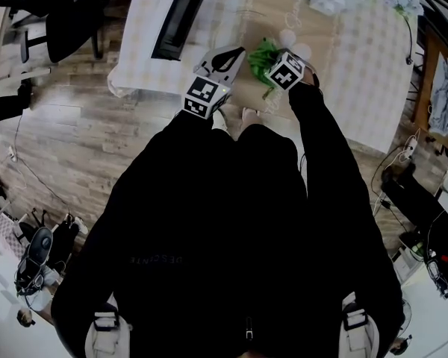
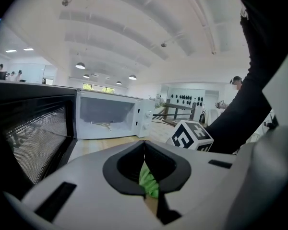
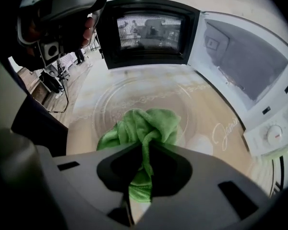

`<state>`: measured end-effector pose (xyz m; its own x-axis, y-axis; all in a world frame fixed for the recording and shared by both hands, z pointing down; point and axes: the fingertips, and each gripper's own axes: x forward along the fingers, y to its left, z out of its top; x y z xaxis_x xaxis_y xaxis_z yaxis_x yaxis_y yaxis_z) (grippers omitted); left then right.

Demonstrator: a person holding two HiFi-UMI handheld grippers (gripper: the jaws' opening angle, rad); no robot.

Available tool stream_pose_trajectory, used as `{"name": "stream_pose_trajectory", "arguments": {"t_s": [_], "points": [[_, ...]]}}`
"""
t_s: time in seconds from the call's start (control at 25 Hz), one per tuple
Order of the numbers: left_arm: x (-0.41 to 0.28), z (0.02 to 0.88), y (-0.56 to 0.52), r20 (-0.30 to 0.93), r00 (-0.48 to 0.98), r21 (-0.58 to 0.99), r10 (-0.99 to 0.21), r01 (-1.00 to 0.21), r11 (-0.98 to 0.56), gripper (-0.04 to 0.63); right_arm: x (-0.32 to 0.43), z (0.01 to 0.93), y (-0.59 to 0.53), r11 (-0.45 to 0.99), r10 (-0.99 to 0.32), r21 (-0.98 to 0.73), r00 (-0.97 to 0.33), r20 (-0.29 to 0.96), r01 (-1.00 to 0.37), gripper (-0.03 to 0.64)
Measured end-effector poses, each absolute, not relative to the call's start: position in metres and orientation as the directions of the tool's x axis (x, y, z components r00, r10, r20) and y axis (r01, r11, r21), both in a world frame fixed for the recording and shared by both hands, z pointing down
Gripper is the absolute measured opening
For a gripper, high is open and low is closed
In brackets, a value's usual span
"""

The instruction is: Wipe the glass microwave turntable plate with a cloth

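The glass turntable plate lies flat on the wooden table in front of the open microwave. A green cloth is bunched on the plate's near side, and my right gripper is shut on a fold of it. In the head view the cloth shows just ahead of the right gripper. My left gripper hovers to the left of the cloth with its jaws shut and nothing between them. In its own view the left gripper shows the cloth behind its jaws.
The white microwave stands at the table's far right, its cavity open. Its dark door is swung out behind the plate. The same microwave shows in the left gripper view. A checked tablecloth covers the table's ends.
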<state>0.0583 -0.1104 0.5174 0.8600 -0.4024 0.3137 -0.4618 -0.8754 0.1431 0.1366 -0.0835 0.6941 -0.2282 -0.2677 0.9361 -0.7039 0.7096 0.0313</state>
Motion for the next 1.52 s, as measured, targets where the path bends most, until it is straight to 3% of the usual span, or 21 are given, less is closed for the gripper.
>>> {"name": "stream_pose_trajectory", "arguments": {"t_s": [0.4,0.6,0.8,1.08,1.52], "points": [[0.032,0.512,-0.082,0.310,0.874,0.133,-0.375,-0.430,-0.893,0.020,0.095,0.692,-0.031,0.699,-0.253,-0.017,-0.270,0.929,-0.714,0.057],[0.020,0.496,-0.079,0.315,0.871,0.108,-0.378,-0.428,-0.897,0.021,0.088,0.664,-0.030,0.614,-0.364,-0.046,-0.335,0.869,-0.788,0.058],[0.015,0.465,-0.084,0.258,0.883,0.090,-0.392,-0.426,-0.900,0.021,0.098,0.616,-0.040,0.495,-0.500,-0.152,-0.424,0.755,-0.855,0.058],[0.019,0.410,-0.085,0.168,0.905,0.008,-0.391,-0.398,-0.918,0.021,0.100,0.531,-0.046,0.464,-0.661,-0.208,-0.494,0.565,-0.861,0.058],[0.005,0.335,-0.094,0.069,0.912,0.066,-0.404,-0.408,-0.911,0.021,0.109,0.364,-0.055,0.470,-0.853,-0.097,-0.480,0.204,-0.877,0.058]]}}
